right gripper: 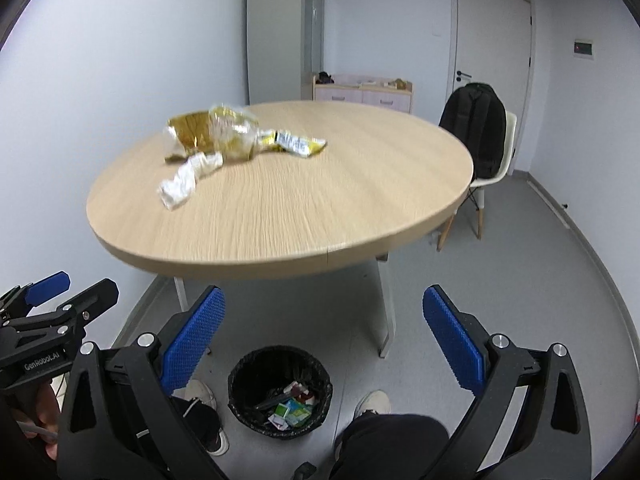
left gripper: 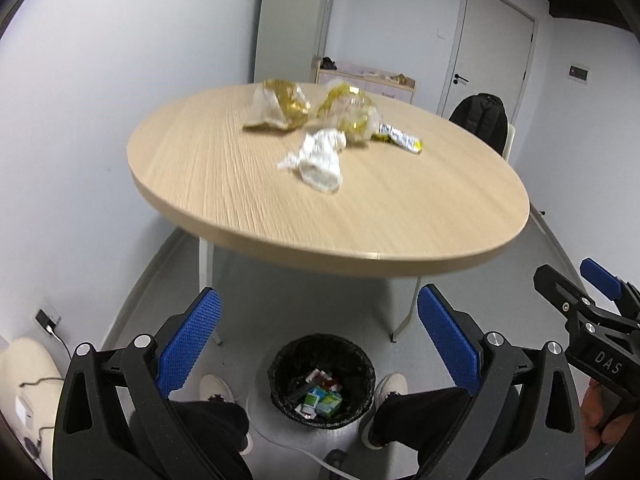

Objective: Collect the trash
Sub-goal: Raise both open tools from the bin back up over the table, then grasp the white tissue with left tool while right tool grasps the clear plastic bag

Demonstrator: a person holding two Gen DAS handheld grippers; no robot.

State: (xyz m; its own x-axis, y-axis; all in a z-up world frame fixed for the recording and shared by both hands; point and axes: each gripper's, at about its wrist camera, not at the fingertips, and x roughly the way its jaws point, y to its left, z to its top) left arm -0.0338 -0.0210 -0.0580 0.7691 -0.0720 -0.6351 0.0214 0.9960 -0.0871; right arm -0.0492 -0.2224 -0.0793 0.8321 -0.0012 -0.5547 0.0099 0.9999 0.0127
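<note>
On the round wooden table (left gripper: 360,216) (right gripper: 320,208) lie a crumpled white tissue (left gripper: 320,158) (right gripper: 188,180), two gold-and-clear crinkled wrappers (left gripper: 280,104) (left gripper: 350,114) (right gripper: 216,134) and a yellow-white snack wrapper (left gripper: 400,138) (right gripper: 296,143). A black-lined trash bin (left gripper: 322,380) (right gripper: 280,390) stands on the floor below the table's near edge, holding small cartons and scraps. My left gripper (left gripper: 318,340) and right gripper (right gripper: 322,340) both hover open and empty above the bin, short of the table. Each shows at the edge of the other's view, the right gripper (left gripper: 576,284) and the left gripper (right gripper: 76,284).
The person's shoes (left gripper: 216,388) (right gripper: 372,402) and dark trouser legs flank the bin. A white chair with a black backpack (right gripper: 476,132) (left gripper: 482,116) stands past the table on the right. A low cabinet (right gripper: 362,92) and a door (right gripper: 494,48) are at the far wall. A wall socket with cable (left gripper: 48,322) sits low left.
</note>
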